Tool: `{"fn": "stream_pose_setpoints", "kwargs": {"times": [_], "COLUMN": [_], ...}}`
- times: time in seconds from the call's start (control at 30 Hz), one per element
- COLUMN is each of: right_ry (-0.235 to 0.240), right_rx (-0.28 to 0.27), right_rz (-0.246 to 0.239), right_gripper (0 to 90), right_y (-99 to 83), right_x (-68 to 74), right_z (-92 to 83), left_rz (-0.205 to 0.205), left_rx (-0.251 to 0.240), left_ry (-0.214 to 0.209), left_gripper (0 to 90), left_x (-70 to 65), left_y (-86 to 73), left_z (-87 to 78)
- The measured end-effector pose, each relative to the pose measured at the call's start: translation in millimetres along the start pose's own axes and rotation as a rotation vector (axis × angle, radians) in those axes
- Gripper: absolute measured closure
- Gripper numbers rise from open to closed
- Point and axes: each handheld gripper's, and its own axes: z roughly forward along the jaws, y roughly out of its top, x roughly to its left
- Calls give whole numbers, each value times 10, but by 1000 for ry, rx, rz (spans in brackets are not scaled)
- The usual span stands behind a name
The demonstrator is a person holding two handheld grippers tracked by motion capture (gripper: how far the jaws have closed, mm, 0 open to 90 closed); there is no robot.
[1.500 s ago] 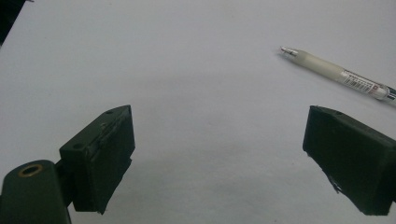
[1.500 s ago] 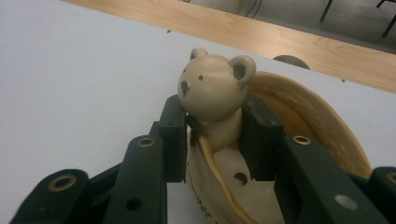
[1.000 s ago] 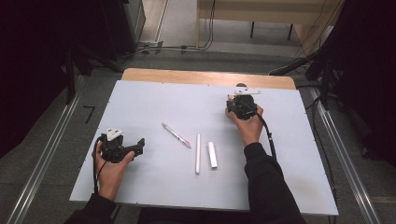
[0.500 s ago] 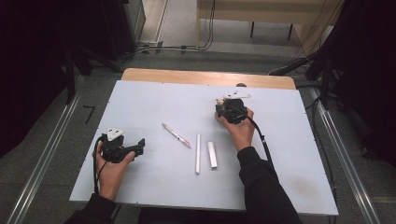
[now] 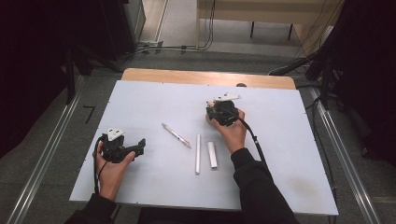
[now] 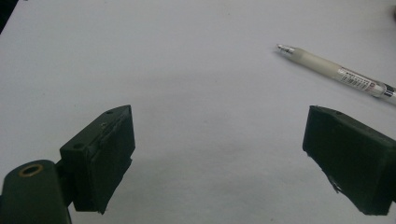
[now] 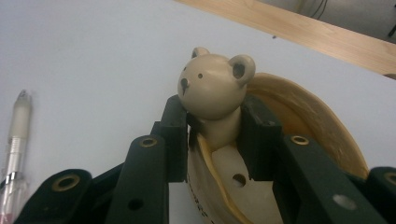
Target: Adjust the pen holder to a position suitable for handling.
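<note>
Resting at about eight o'clock on the table, the left gripper sits in the person's left hand with its jaws spread wide and nothing between them. In the left gripper view the two black jaws frame bare tabletop, and the pen lies past them at about one o'clock, apart from both.

Near the table's centre, the pen lies slanted, its tip toward ten o'clock. Just to its right a thin white stick runs from twelve to six o'clock, and a shorter white tube lies just beside it, apart from it.

At about one o'clock from the centre, the right gripper is held in the right hand, with its grey plate on top. In the right gripper view its jaws are clamped on a cream bear figure, pressing the neck from both sides, so the head stands above the pads. The bear rises from a cream, shell-like holder that curves behind it at three o'clock. The pen lies on the table at nine o'clock in that view.
</note>
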Motion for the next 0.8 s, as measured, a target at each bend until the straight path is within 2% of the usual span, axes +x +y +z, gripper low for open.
{"fn": "stream_pose_setpoints", "kwargs": {"times": [0.13,0.37,0.53,0.63,0.77,0.8], "right_ry": [17,42,33,28,28,23], "right_rx": [3,4,2,-2,-1,-9], "right_rz": [-23,-40,-44,-51,-54,-52], "right_gripper": [638,638,633,564,551,523], "right_y": [9,17,14,13,-3,-10], "right_x": [119,225,234,226,232,226], "right_z": [17,22,23,22,19,0], "left_rz": [-4,0,0,0,0,0], "left_rx": [-1,0,0,1,1,1], "left_ry": [1,0,1,2,1,1], "left_gripper": [94,94,94,94,94,94], "left_x": [4,-1,-3,-2,-2,-2], "left_y": [-1,0,-2,-2,-3,-3], "left_z": [-2,-2,-2,-4,-5,-4]}}
